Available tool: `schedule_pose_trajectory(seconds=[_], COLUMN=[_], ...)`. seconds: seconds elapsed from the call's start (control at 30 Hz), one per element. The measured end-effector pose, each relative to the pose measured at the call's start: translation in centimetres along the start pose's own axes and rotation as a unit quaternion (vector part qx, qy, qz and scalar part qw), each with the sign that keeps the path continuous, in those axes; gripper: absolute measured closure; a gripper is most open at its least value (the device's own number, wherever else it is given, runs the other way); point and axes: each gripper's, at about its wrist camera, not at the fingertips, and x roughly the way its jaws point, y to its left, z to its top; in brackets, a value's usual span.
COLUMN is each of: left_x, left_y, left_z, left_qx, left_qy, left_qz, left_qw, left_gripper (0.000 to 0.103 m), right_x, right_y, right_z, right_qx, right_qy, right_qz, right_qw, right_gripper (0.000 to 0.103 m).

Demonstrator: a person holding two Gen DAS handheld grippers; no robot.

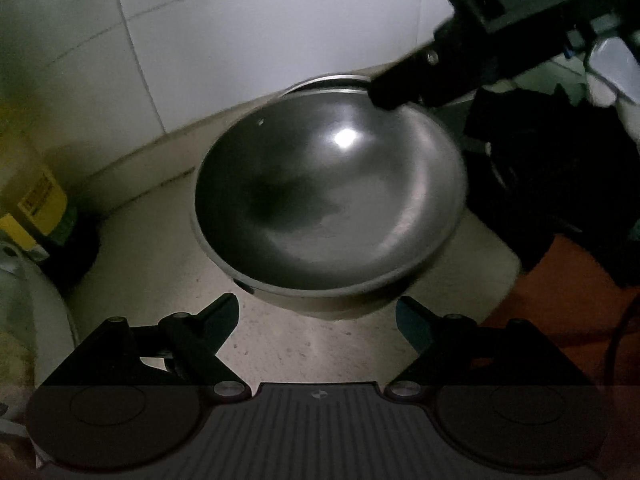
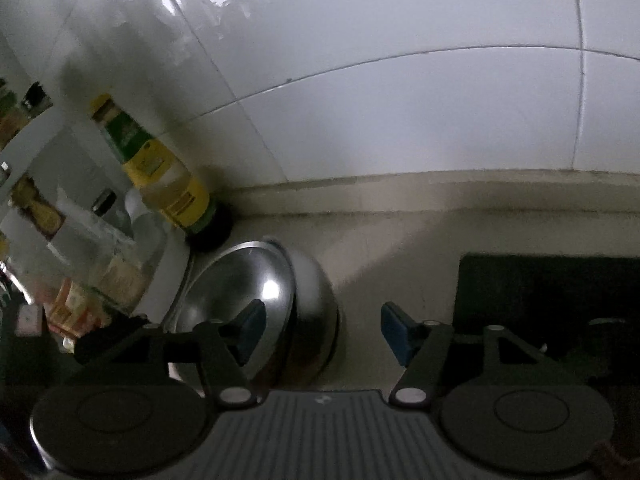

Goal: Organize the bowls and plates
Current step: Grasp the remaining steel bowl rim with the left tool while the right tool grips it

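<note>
A steel bowl point(image 1: 332, 200) rests tilted in a second steel vessel, whose rim point(image 1: 332, 79) shows behind it, on a beige counter point(image 1: 160, 272). My left gripper point(image 1: 318, 316) hangs open just short of the bowl's near edge, with nothing between its fingers. In the right wrist view the same bowl point(image 2: 240, 300) lies low and left. My right gripper point(image 2: 322, 330) straddles the bowl's wall: one blue pad is over the inside and the other stands well clear outside, so it is open. A finger point(image 1: 400, 84) of the right gripper shows at the bowl's far rim.
A bottle with a yellow label point(image 2: 160, 172) stands in the corner left of the bowls, against the white tiled wall point(image 2: 400, 120). Jars and packets point(image 2: 80, 264) crowd the far left. A black mat point(image 2: 552, 292) lies to the right, and dark cloth point(image 1: 540, 180) is beside the bowl.
</note>
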Motion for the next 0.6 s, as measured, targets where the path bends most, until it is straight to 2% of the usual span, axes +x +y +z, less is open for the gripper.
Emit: schedule_pose_trajectory(seconds=[0.07,0.1,0.13,0.2,0.27,0.37,0.43,0.53,0.6], left_x=[0.1,-0.3,-0.7,-1.9,-3.7,-6.7,-8.2,-9.9,-9.4], left_y=[0.6,1.0,1.3,2.2,3.3,4.5,5.2,5.5,4.3], left_z=[0.0,-0.2,-0.3,-0.6,-0.9,-1.1,-1.0,-0.8,-0.2], left_qx=[-0.010,-0.017,-0.019,-0.029,-0.043,-0.058,-0.077,-0.102,-0.090], left_qy=[-0.001,-0.008,-0.014,-0.017,-0.030,-0.050,-0.073,-0.115,-0.125], left_qz=[-0.015,-0.023,-0.027,-0.039,-0.052,-0.050,-0.055,-0.072,-0.067], left_qw=[0.9998,0.9996,0.9994,0.9987,0.9973,0.9958,0.9928,0.9854,0.9857], left_gripper=[0.012,0.012,0.012,0.012,0.011,0.010,0.008,0.004,0.004], right_x=[0.5,0.8,1.2,2.1,2.8,2.2,1.5,1.8,2.0], right_y=[0.1,0.1,0.0,-0.9,-1.8,-2.6,-2.3,-1.5,-1.7], right_z=[0.5,0.8,0.9,0.9,0.6,0.6,1.0,1.3,1.4], right_qx=[-0.014,-0.022,-0.021,0.006,0.027,0.060,0.054,0.031,0.052], right_qy=[-0.007,-0.011,-0.008,0.007,0.019,0.003,-0.025,-0.035,-0.037], right_qz=[-0.006,-0.005,-0.006,-0.011,0.002,0.037,0.026,0.009,0.025], right_qw=[1.000,1.000,1.000,1.000,0.999,0.998,0.998,0.999,0.998], right_gripper=[0.045,0.052,0.055,0.059,0.060,0.060,0.060,0.059,0.059])
